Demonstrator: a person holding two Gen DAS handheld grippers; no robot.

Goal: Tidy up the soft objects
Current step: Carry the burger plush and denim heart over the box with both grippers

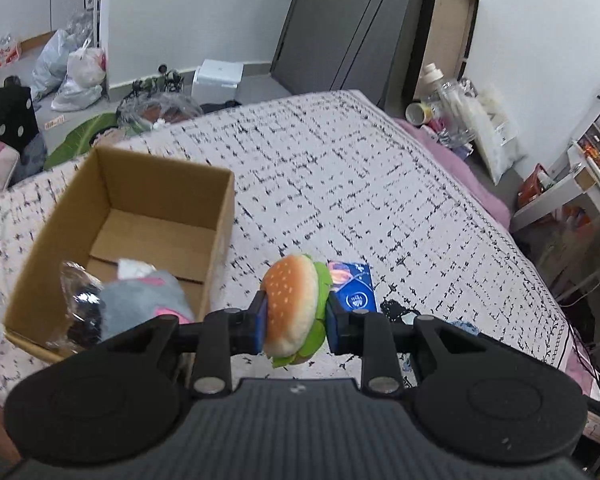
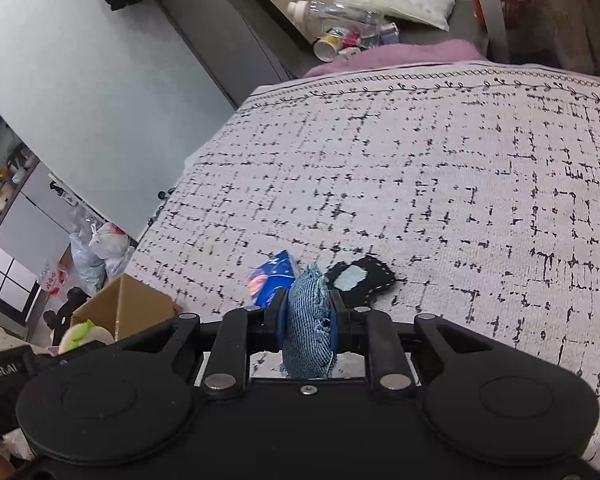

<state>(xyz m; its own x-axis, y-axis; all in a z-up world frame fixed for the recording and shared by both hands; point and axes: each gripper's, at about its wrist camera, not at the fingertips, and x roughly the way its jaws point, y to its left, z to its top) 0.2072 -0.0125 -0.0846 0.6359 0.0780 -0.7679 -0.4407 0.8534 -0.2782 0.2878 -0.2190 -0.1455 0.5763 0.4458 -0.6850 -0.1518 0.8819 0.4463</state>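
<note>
My left gripper (image 1: 296, 316) is shut on a plush burger (image 1: 294, 308) and holds it above the bed, just right of an open cardboard box (image 1: 112, 184). The box holds a grey plush (image 1: 144, 304) and a dark wrapped item (image 1: 80, 304). My right gripper (image 2: 308, 320) is shut on a blue denim pouch (image 2: 306, 328), held above the bed. A blue tissue pack (image 2: 270, 280) and a black-and-pale-blue soft item (image 2: 360, 280) lie on the bed just past it. The tissue pack also shows in the left wrist view (image 1: 354, 286).
The bed has a white cover with black dashes (image 1: 360, 184). Bags and clutter (image 1: 76, 68) lie on the floor beyond the box. A bottle and cups (image 2: 340, 24) lie past the bed's far edge, by a pink blanket (image 2: 400, 54). Shelves (image 1: 596, 152) stand at the right.
</note>
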